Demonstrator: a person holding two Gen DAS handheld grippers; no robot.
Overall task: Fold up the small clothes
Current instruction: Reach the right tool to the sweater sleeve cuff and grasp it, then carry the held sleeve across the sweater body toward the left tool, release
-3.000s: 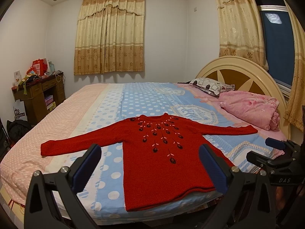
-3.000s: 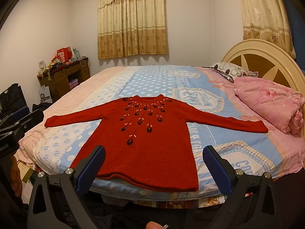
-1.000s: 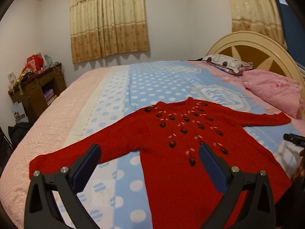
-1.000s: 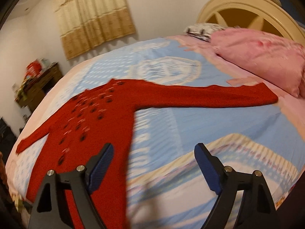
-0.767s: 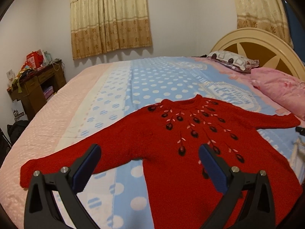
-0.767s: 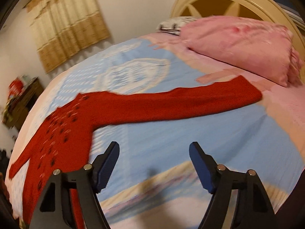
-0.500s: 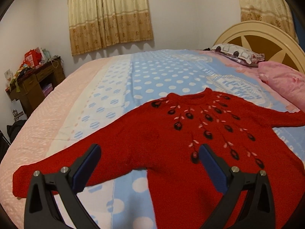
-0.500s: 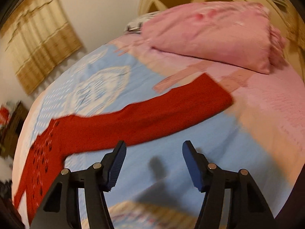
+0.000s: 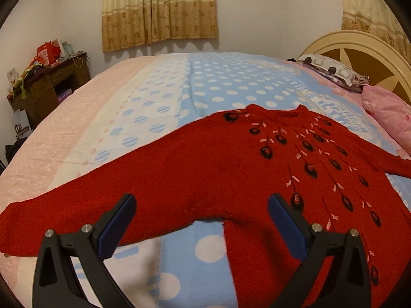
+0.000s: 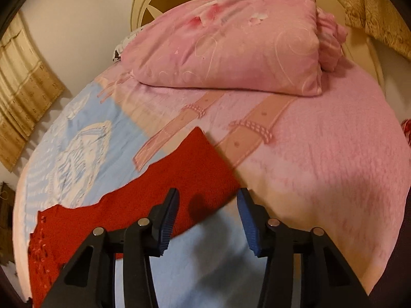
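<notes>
The right gripper (image 10: 207, 214) hangs just above the cuff of the red sweater (image 9: 210, 169) — its jaws have just been closing, but nothing is squeezed yet. The left gripper (image 9: 201, 222) is wide apart over the other sleeve, holding nothing. The sweater lies flat on the bed (image 9: 143, 97) — farther back sits a pink pillow (image 10: 231, 41).

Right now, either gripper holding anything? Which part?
Nothing held. Right gripper has been closing, open over the sweater cuff; left gripper open above the other sleeve.
</notes>
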